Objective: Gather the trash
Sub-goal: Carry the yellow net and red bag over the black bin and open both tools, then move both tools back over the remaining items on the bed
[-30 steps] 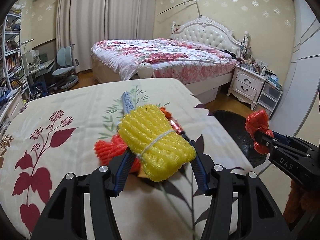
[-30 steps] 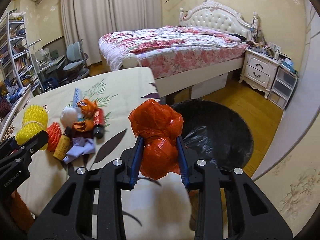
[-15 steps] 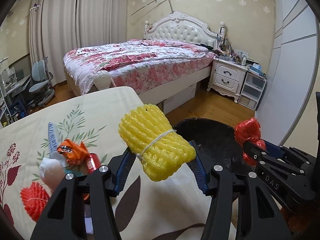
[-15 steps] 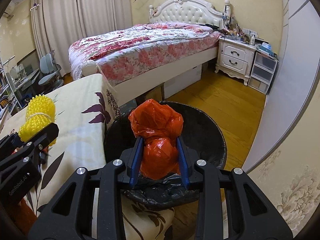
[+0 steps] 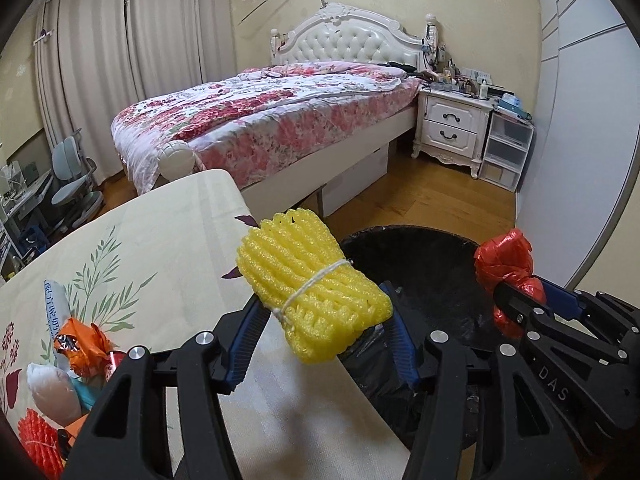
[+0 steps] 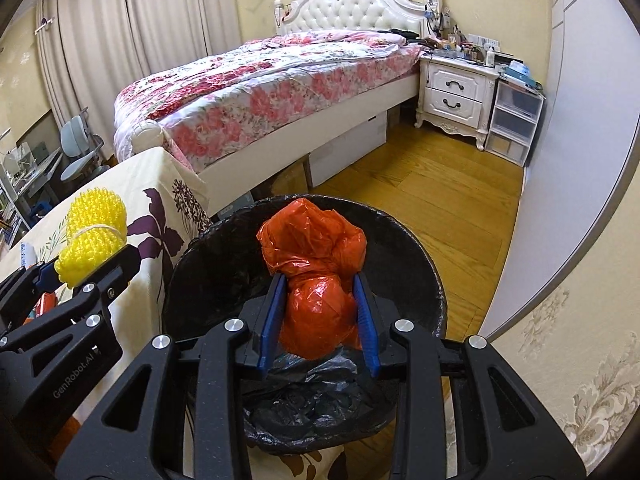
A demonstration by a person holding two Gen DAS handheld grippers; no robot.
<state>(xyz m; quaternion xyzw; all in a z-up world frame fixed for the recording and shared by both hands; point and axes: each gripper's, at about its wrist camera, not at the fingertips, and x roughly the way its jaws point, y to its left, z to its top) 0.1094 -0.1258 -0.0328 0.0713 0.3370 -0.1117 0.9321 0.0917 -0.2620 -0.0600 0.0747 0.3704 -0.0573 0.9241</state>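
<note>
- A crumpled red plastic bag (image 6: 316,276), clamped between the right gripper's (image 6: 319,320) blue pads, hangs over the round bin lined with a black bag (image 6: 424,280).
- A yellow foam net bundle tied with string (image 5: 312,284) sits pinched in the left gripper (image 5: 324,344), above the edge of the floral-clothed table (image 5: 160,240), just beside the bin.
- More scraps (image 5: 76,344) lie on the cloth at the left.

The bin (image 6: 424,264) stood on the floor (image 6: 448,200) just right of the counter (image 5: 160,240); the bed (image 5: 260,120) lay behind both.
</note>
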